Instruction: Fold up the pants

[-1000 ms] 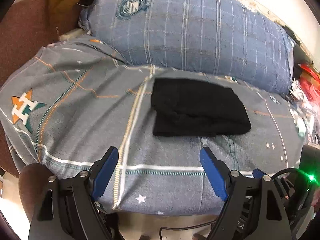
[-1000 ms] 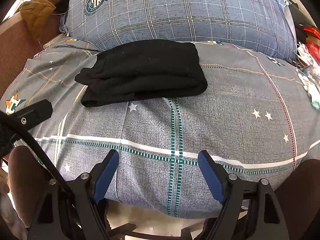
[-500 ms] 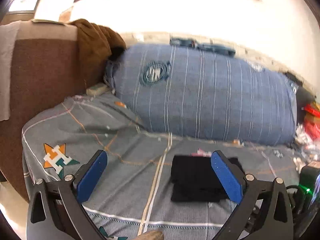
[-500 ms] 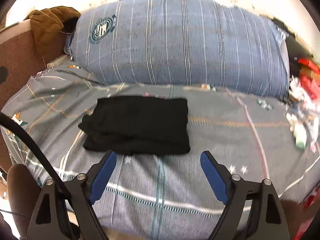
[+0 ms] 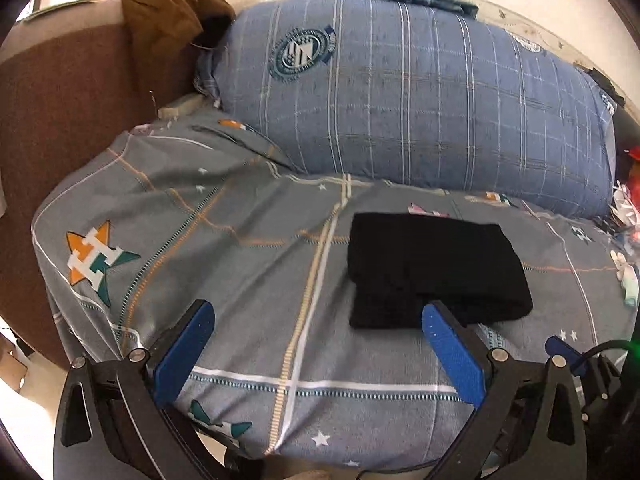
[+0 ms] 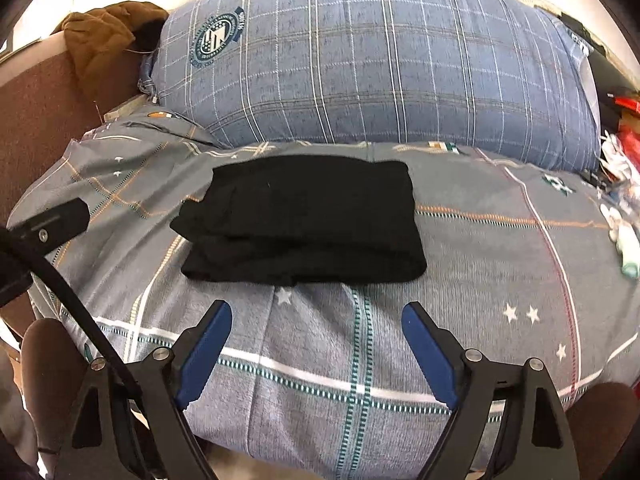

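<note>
We see the black pants (image 6: 304, 228) folded into a neat bundle on the gray bed sheet (image 6: 480, 264), just in front of the big blue pillow (image 6: 380, 60). Our left tool (image 5: 316, 312) and right tool (image 6: 316, 312) are both spread wide, holding nothing, near the bed's front edge.

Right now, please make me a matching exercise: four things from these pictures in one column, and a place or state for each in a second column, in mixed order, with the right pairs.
Things:
1. black pants
2. blue plaid pillow
3. brown garment
4. right gripper

Places or states:
A. draped over the brown headboard
B. folded, lying flat on the grey bedsheet
C. open, holding nothing
D. behind the pants, across the bed

Pairs: 1-B, 2-D, 3-A, 4-C
</note>
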